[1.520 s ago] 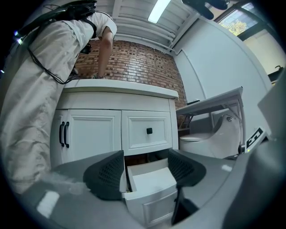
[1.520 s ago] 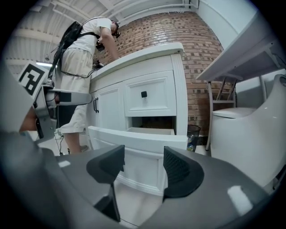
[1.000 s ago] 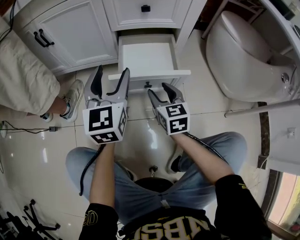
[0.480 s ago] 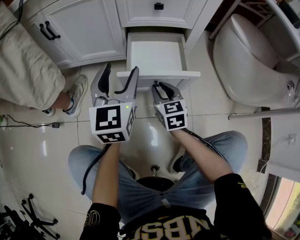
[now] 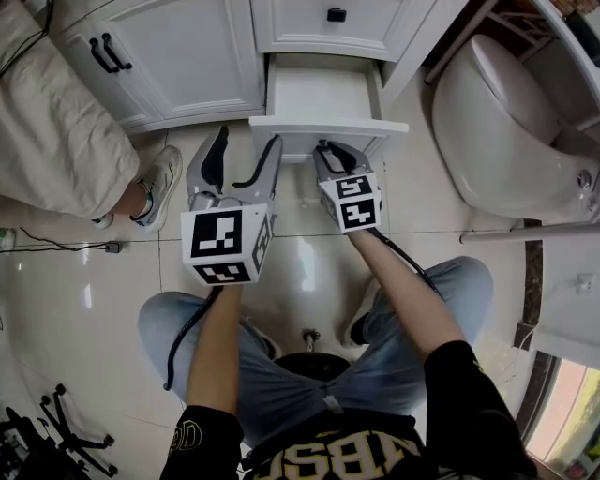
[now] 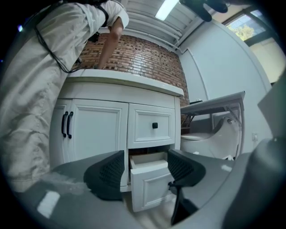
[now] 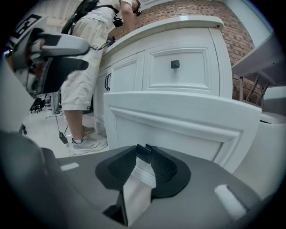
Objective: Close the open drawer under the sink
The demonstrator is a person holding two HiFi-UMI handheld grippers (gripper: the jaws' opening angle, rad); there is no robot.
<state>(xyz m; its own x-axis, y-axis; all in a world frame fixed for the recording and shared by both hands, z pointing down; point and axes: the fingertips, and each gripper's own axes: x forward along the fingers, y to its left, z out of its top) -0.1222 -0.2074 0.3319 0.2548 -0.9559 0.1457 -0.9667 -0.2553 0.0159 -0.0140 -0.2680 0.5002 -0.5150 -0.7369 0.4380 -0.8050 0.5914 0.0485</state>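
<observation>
The white drawer (image 5: 328, 125) sticks out of the vanity's bottom row, its inside bare. In the right gripper view its panelled front (image 7: 178, 118) fills the picture just beyond the jaws. My right gripper (image 5: 326, 148) is shut, with its tips at the drawer's front and nothing visibly between them (image 7: 144, 150). The drawer's own knob is hidden. My left gripper (image 5: 247, 141) stands open just left of the drawer's corner, holding nothing. From the left gripper view the drawer (image 6: 152, 179) shows between that gripper's spread jaws (image 6: 145, 167), still some way off.
A person in beige shorts and sneakers (image 5: 155, 187) stands at the left by the cabinet doors (image 5: 159, 56). A toilet (image 5: 506, 112) is at the right. Above the open drawer sits a shut drawer with a black knob (image 5: 336, 14). A cable (image 5: 56, 247) lies on the tiles.
The right gripper's jaws went from open to shut, and it moved forward to the drawer's front. The drawer looks slightly further in. The left gripper stayed open and barely shifted.
</observation>
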